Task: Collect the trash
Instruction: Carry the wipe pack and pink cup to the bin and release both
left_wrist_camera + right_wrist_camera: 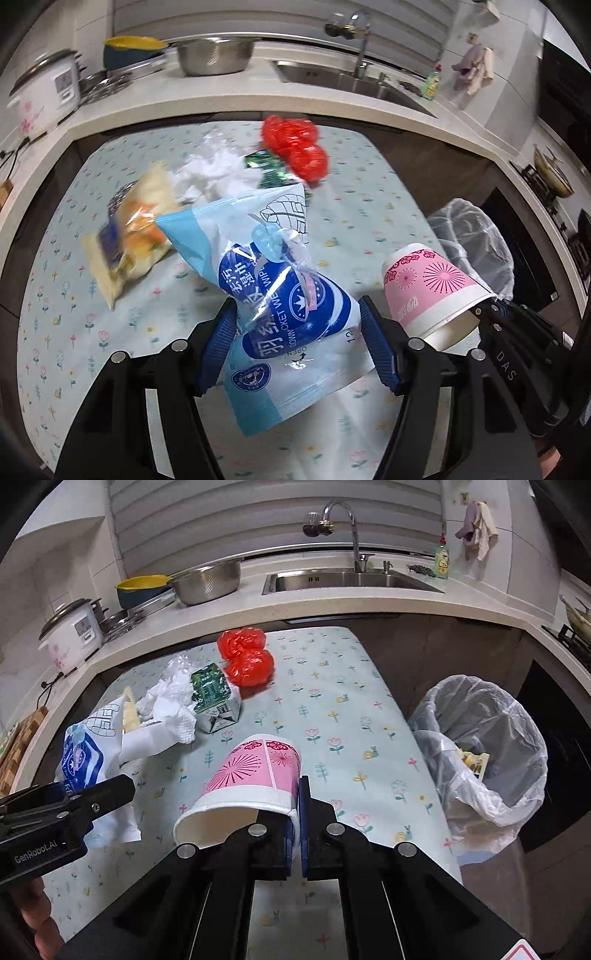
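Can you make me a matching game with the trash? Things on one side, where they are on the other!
Things:
1. pink paper cup
2. blue wet wipes pack
3. red plastic bag
4. yellow wrapper

Places:
A. on the flowery tablecloth
B. inside the trash bin
C. in the right gripper
D. in the left gripper

Pairs: 1-C, 2-D, 3-A, 4-B

Trash on table [332, 686]; bin [491, 738] right of table.

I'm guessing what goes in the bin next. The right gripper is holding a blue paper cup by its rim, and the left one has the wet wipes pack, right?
Nearly. The paper cup is pink and white, not blue, as the right wrist view shows. The right gripper does pinch its rim, and the left gripper has the wet wipes pack.
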The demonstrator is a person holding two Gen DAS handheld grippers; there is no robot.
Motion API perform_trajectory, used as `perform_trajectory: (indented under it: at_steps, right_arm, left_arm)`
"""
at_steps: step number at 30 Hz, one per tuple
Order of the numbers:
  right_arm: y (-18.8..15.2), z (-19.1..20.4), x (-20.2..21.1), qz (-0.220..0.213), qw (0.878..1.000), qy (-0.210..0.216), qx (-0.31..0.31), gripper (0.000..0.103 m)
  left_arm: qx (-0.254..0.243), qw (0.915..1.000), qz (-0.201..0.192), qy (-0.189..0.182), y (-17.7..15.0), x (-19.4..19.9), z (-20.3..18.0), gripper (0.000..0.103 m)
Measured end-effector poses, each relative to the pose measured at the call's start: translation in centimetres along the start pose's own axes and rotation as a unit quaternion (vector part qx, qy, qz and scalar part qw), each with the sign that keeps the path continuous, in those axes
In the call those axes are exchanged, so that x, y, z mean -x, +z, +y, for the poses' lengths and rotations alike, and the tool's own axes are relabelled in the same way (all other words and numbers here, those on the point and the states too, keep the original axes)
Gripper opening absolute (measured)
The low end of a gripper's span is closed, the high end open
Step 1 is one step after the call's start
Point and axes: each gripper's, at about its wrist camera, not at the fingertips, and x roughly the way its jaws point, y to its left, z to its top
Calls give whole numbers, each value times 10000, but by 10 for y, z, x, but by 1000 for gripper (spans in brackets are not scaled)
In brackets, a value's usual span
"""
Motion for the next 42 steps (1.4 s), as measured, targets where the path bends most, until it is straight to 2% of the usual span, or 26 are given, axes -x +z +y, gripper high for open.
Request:
perform_trajectory:
  at_steps: [8,19,24,32,35,42]
  right_arm:
    - [-3,-59,27,-234,9985,-295,-390,3]
    - [-5,-144,45,-405,9908,-805,-1011,3]
    - [-6,-185,43,-408,9853,-1046,-1288,3]
    - [-4,-242,28,-346,9759,-1399,-1641,3]
    - [1,-257,18,-317,9734,-1477,-1721,3]
    - [11,-278,-8,-241,9715,-1592,-1737,3]
  left_arm:
    - [-533,9982,-131,-229,2,3,-71,63]
    - [-1172,9914,-59,-586,8,-20,-159,63]
    - [-1554,9844,9,-827,15,-37,-201,63]
    - [-2223,9665,42,-1282,27,-76,-268,63]
    - [-2374,9615,84,-1382,32,-93,-284,63]
    - [-2526,9562,279,-1453,43,-131,-308,64]
